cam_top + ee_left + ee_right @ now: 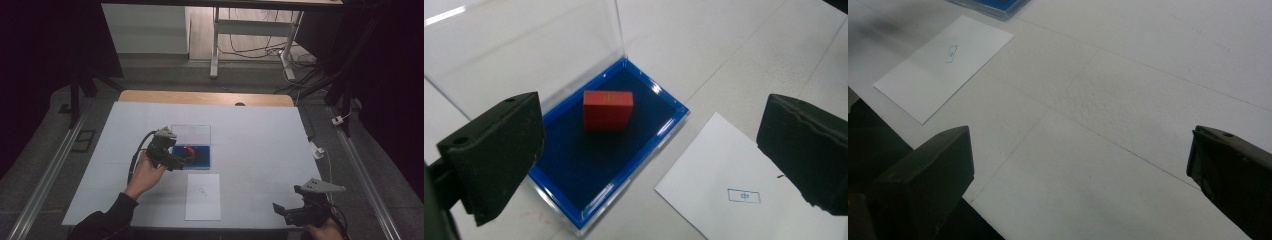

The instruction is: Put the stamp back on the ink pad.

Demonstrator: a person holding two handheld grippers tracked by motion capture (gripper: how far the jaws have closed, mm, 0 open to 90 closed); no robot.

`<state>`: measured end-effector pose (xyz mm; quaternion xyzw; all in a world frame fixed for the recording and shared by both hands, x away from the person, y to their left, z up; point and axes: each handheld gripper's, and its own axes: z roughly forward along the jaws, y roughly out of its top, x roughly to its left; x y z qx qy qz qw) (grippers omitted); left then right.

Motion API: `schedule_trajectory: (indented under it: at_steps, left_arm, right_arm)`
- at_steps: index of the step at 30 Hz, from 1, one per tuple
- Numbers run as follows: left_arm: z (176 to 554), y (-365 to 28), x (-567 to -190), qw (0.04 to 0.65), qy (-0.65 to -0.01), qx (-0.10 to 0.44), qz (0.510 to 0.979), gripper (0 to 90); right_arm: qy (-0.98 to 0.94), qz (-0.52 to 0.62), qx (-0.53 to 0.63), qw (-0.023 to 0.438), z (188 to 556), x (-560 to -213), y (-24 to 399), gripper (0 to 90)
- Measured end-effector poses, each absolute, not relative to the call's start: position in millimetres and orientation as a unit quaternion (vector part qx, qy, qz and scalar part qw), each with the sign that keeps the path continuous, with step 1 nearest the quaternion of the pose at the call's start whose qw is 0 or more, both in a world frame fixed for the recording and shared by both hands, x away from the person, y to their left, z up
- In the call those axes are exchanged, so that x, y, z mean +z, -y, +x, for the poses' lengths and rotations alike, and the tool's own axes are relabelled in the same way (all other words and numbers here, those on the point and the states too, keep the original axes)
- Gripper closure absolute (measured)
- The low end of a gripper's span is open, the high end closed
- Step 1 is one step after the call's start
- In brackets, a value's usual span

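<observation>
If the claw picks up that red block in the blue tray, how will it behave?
The red block looks rigid and square-edged, so it probably won't bend or roll. Its flat sides should suit a firm pinch. It stands on the dark lining of the blue tray, so it likely won't slide much if nudged.

A red block [607,110] sits in a blue tray [574,212] at the frame's centre, a clear lid [524,50] standing open at upper left. A paper sheet [724,170] lies lower right on the white worktop [734,55]. The 2 black jaws stand wide apart, nothing between them.
</observation>
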<state>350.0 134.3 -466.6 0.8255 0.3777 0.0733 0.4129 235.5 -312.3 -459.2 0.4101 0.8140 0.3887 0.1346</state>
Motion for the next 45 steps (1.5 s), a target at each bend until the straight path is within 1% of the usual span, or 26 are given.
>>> schedule_trajectory:
  at_steps: [9, 19, 29, 45]
  left_arm:
    - [343.4, -143.6, -462.3, 0.424, -0.366, 0.055, 0.826, 0.0]
    - [324.7, -158.4, -454.1, 0.442, -0.361, 0.049, 0.820, 0.0]
    - [298.4, -174.7, -446.7, 0.462, -0.358, 0.048, 0.810, 0.0]
    - [251.1, -212.6, -444.9, 0.482, -0.385, 0.056, 0.785, 0.0]
  right_arm:
    - [-0.814, 0.410, 0.390, 0.134, 235.5, -459.1, 312.3, 0.0]
    - [-0.814, 0.410, 0.390, 0.133, 235.7, -459.3, 312.6, 0.0]
    - [-0.813, 0.411, 0.390, 0.133, 235.8, -459.2, 312.3, 0.0]
    - [-0.813, 0.412, 0.389, 0.134, 235.6, -459.1, 312.2, 0.0]
